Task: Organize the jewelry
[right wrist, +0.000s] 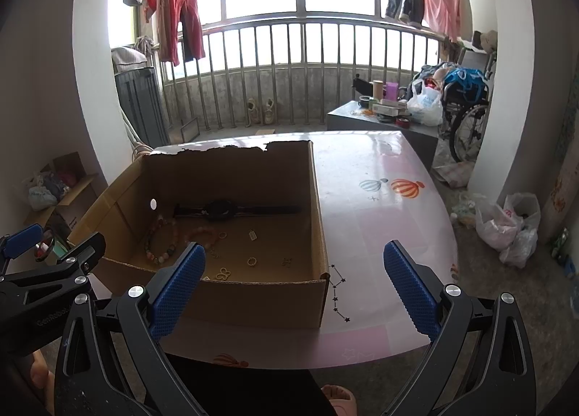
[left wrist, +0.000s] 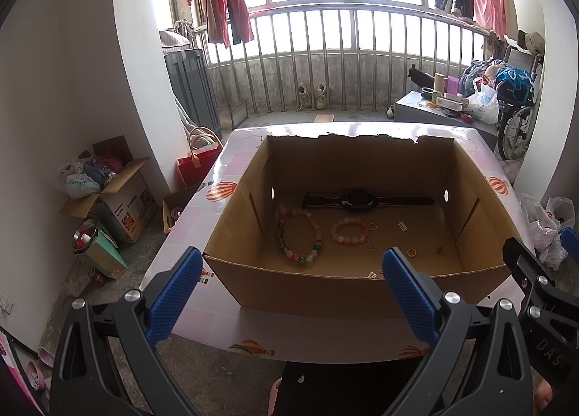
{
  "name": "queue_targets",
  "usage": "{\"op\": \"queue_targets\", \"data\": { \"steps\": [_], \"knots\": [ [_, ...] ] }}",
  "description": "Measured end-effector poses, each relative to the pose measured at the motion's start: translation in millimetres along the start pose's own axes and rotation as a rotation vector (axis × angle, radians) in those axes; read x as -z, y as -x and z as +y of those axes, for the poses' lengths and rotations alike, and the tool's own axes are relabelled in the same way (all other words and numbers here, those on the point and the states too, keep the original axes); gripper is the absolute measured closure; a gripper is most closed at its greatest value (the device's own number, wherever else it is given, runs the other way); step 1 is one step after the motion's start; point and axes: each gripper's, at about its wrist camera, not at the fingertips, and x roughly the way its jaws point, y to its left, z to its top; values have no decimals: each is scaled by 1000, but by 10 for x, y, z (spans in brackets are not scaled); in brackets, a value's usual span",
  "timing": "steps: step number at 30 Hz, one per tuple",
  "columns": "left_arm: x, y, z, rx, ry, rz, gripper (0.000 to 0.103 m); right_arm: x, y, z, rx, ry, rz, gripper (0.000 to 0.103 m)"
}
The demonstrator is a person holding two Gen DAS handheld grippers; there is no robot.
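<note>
Left wrist view: both wide-open, empty grippers, left gripper (left wrist: 291,280) nearer, face the open brown cardboard box (left wrist: 325,293) of jewelry straight ahead.

Cardboard box (left wrist: 307,289) holds a watch (left wrist: 356,198) and two bracelets (left wrist: 298,237).

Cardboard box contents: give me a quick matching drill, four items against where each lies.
Items:
1. black watch
2. large multicolour bead bracelet
3. small pink bead bracelet
4. gold ring

Places in the cardboard box:
A. floor centre, just right of the bigger bead loop
B. along the far wall
C. nearest the left wall
D. toward the near wall, right of centre

Pairs: 1-B, 2-C, 3-A, 4-D
</note>
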Motion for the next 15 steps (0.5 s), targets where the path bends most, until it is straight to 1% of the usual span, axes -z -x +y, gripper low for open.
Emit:
{"op": "queue_targets", "data": {
  "steps": [5, 15],
  "knots": [
    [3, 4, -9, -10, -3, 0, 5, 2, -3, -2, 1, -1, 3, 8],
    [7, 3, -19, -4, -2, 3, 5, 16, -6, -26, 1, 1, 5, 8]
  ]
}}
